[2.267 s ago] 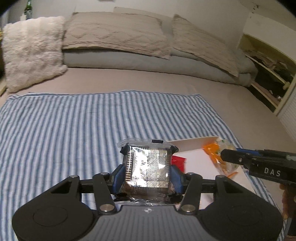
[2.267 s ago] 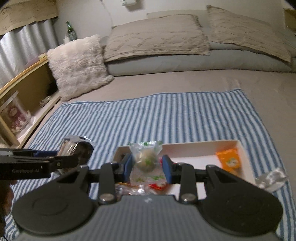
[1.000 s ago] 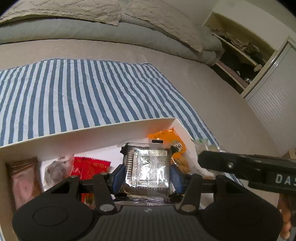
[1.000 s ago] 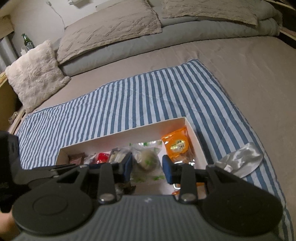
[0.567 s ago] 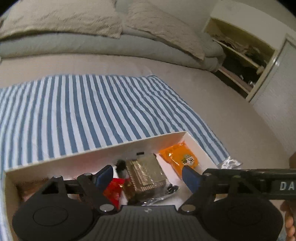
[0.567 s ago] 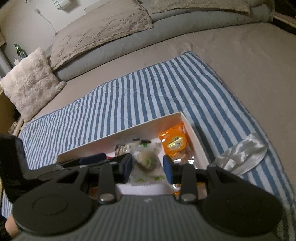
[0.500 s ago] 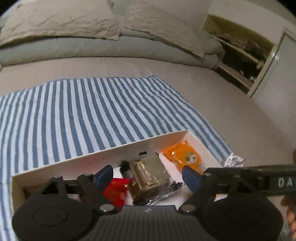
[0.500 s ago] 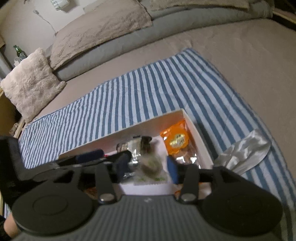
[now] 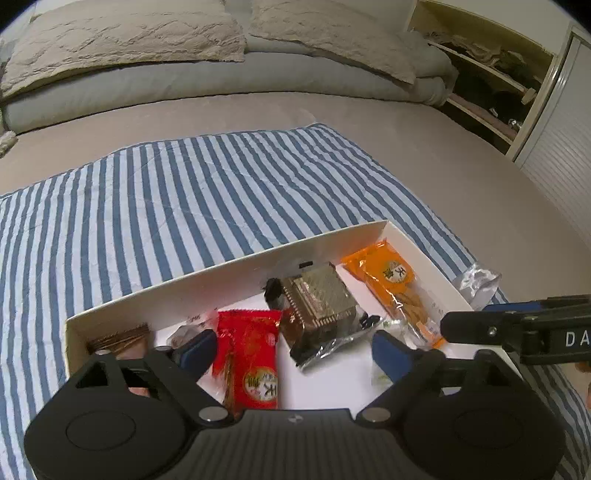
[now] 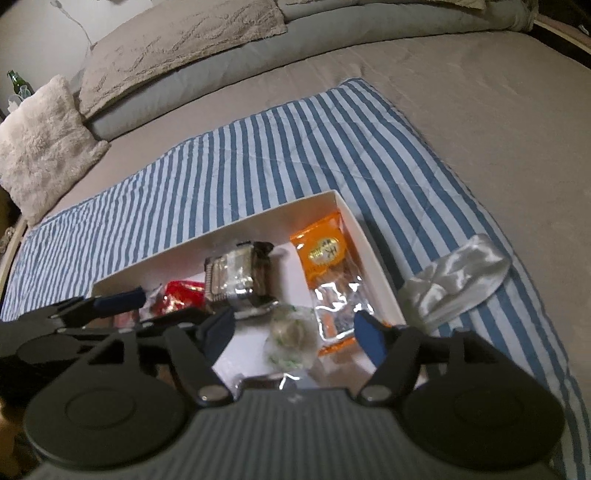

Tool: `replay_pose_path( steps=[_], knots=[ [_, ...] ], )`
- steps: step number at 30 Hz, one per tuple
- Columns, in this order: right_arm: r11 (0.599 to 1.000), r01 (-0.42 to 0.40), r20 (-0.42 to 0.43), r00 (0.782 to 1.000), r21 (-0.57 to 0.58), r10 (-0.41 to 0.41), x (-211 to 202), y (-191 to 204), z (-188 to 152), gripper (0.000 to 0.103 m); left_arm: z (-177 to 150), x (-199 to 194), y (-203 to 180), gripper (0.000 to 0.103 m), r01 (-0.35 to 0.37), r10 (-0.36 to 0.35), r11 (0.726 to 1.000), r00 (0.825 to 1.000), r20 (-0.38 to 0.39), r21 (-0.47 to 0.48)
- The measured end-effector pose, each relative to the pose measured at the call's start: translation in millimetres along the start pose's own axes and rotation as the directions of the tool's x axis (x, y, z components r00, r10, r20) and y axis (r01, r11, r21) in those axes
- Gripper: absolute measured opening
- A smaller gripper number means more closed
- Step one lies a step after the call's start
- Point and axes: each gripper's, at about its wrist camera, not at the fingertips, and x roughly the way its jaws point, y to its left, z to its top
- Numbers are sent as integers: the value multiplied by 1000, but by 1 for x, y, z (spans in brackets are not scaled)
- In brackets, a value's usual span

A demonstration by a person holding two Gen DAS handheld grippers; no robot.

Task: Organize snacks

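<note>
Bedding fills both views: a blue-and-white striped cloth (image 9: 207, 206) is spread over a taupe bed cover (image 10: 480, 96), with pillows (image 9: 122, 33) across the top of the frame and open shelving (image 9: 491, 74) at the upper right of the left wrist view. A white box (image 9: 236, 262) sits on the cloth at lower centre.

Left gripper (image 9: 291, 347): jaws released, just opened wide; the foil-wrapped snack (image 9: 319, 299) lies in the box just beyond the blue pads, untouched. Right gripper (image 10: 293, 332): jaws also released, just opened; the clear-wrapped green snack (image 10: 291, 334) lies on the box floor between the pads, free of both.

Also in the box: a red packet (image 9: 253, 362), an orange packet (image 10: 325, 254), a brown packet (image 9: 118, 336). A crumpled silver wrapper (image 10: 458, 280) lies outside, right of the box.
</note>
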Motion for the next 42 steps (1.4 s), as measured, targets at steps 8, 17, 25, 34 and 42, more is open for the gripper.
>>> replay_pose_path(
  steps=[8,17,25,34,42],
  knots=[
    [998,52,16,999,-39,-51,-16,6,-9,93,-3,-21,5,103,-26,26,1000,1000,-15,-9],
    [993,88,80,993,-76,-82,-39,16,-21,102,-7,-56,10,103,-45,45,998,999,-15,-39],
    [995,81,118,990,-62,-73,-68,26,-24,102,-13,-100,6,103,-74,73,996,997,-5,-59],
    [992,56,216,976,-117,-30,-123,44,-41,102,-27,-179,-2,103,-173,178,983,980,91,-65],
    [988,61,302,953,-140,-16,-171,58,-79,102,-53,-236,-9,103,-242,265,959,950,164,-147]
  ],
)
